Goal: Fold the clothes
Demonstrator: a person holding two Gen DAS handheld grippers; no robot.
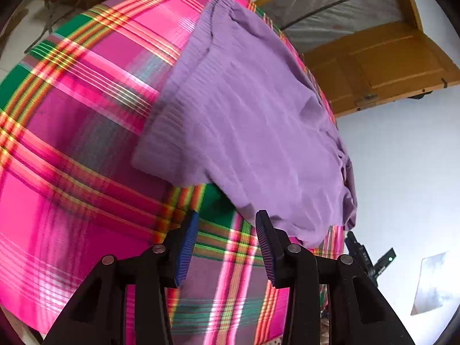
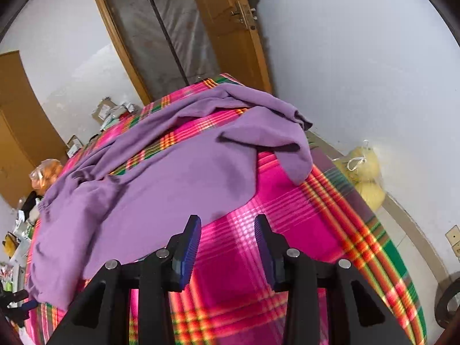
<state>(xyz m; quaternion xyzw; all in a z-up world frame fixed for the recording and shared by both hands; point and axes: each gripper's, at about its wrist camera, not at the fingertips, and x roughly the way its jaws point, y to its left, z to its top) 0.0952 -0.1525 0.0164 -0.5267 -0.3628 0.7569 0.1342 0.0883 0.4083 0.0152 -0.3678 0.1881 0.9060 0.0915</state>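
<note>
Across the middle of both wrist views, a purple knit garment [image 1: 247, 109] lies spread and rumpled on a bed covered by a pink plaid sheet with green and orange stripes [image 1: 80, 132]. In the left wrist view the garment runs from the upper centre of the frame down to the lower right, its ribbed hem edge facing left and one loose corner ending just above and right of the left gripper [image 1: 227, 247]. That gripper's blue-padded jaws stand apart with only plaid sheet between them, so it holds nothing; the cloth's nearest corner lies just beyond its right-hand finger. In the right wrist view the same garment [image 2: 161, 184] fills the centre and left of the frame, a sleeve-like flap folded over at the upper right, and its near edge passes just above and left of the right gripper [image 2: 227, 250], whose jaws are likewise parted over bare sheet and grip nothing. Judging from this, each gripper needs only a short reach forward to a garment edge, the left one looking slightly nearer. Nothing stands between them and the cloth. A brown wooden door [image 2: 230, 26] and white wall sit behind, with scattered clutter and a bagged orange item [image 2: 46, 172] at the left edge, well away from the garment.
</note>
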